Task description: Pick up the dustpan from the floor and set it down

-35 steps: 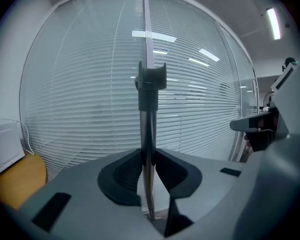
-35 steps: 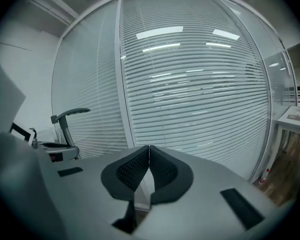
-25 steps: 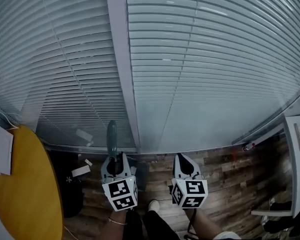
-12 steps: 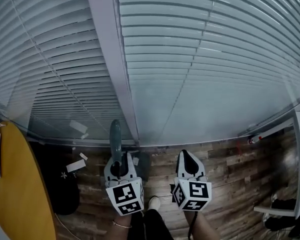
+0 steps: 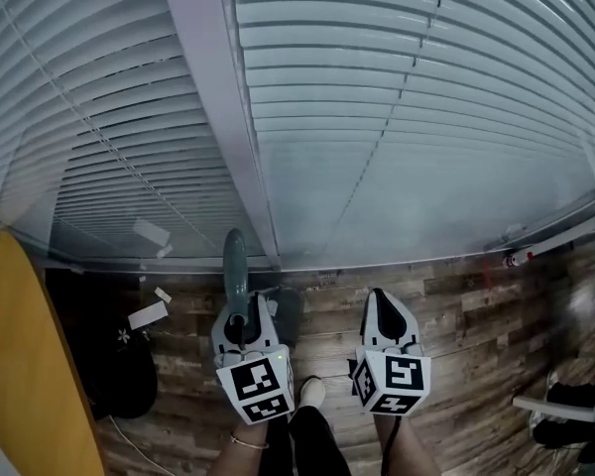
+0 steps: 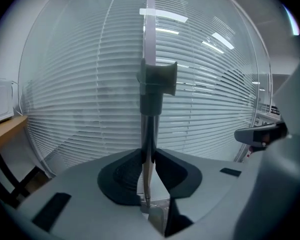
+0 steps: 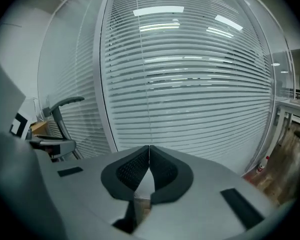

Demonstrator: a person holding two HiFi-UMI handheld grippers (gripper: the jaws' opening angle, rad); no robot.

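The dustpan's long upright handle, a thin metal pole with a grey-green grip on top, stands between the jaws of my left gripper, which is shut on it. In the left gripper view the pole runs up from the pads to the grip. The dark pan hangs low by the wood floor, just right of that gripper. My right gripper hovers beside it, shut, its pads meeting with nothing between them. The handle also shows at the right gripper view's left edge.
A glass wall with white blinds and a white frame post rises right ahead. A yellow round table and a black bag are at the left, with white paper scraps on the floor. A red-capped bottle stands at the right.
Both grippers have sunk toward the floor side by side. The left one keeps its hold on the dustpan handle, and the right stays shut and empty.
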